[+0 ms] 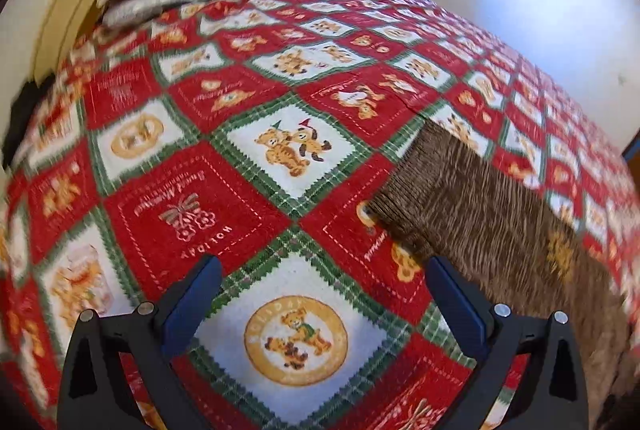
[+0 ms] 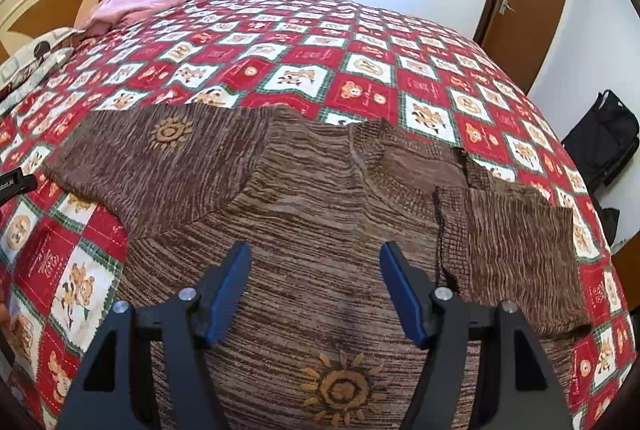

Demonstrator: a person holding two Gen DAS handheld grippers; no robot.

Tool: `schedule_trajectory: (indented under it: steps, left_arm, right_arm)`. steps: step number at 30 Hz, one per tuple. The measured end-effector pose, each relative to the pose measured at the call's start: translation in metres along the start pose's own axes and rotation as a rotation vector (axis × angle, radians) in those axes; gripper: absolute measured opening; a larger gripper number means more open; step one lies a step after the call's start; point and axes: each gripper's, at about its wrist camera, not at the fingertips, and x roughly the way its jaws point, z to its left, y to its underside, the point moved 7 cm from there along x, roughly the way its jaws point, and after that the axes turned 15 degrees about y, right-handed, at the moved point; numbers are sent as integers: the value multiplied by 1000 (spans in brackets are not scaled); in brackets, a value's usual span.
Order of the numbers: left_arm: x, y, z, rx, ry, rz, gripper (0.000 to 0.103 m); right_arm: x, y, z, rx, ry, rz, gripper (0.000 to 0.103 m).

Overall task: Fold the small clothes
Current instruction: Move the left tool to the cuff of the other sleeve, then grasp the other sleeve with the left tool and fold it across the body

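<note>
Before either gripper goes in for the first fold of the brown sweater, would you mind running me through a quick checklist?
1. Left gripper open, nothing held: ok.
2. Right gripper open, nothing held: ok.
3. Brown sweater spread on the bedspread: ok.
4. Both sleeves laid out straight: not ok; the right sleeve is already folded in, while the left sleeve stretches outward.
5. Left gripper lined up with the left sleeve: not ok; it is over bare bedspread beside it.
6. Hem lying flat: cannot tell, out of view.
</note>
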Motion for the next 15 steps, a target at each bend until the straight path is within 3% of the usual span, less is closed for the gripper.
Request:
schedule_trajectory:
  steps: [4, 6, 8, 13, 15]
  left_arm:
    - [6, -6, 0, -60, 52, -27, 101]
    - [4, -9, -12, -68, 116, -36, 90]
    - [4, -11, -25, -64, 166, -45, 90]
    - [29, -3, -35, -99, 149, 22, 90]
    - [35, -4, -37, -95, 108, 21, 90]
  right_arm:
    - [1, 0, -5, 21, -4, 4, 70]
    - [2, 0, -6, 24, -2, 7, 70]
    - [3, 1, -8, 24, 2, 9, 70]
    - [6, 3, -12, 36, 1, 18, 70]
    - [5, 3, -13, 35, 1, 17, 70]
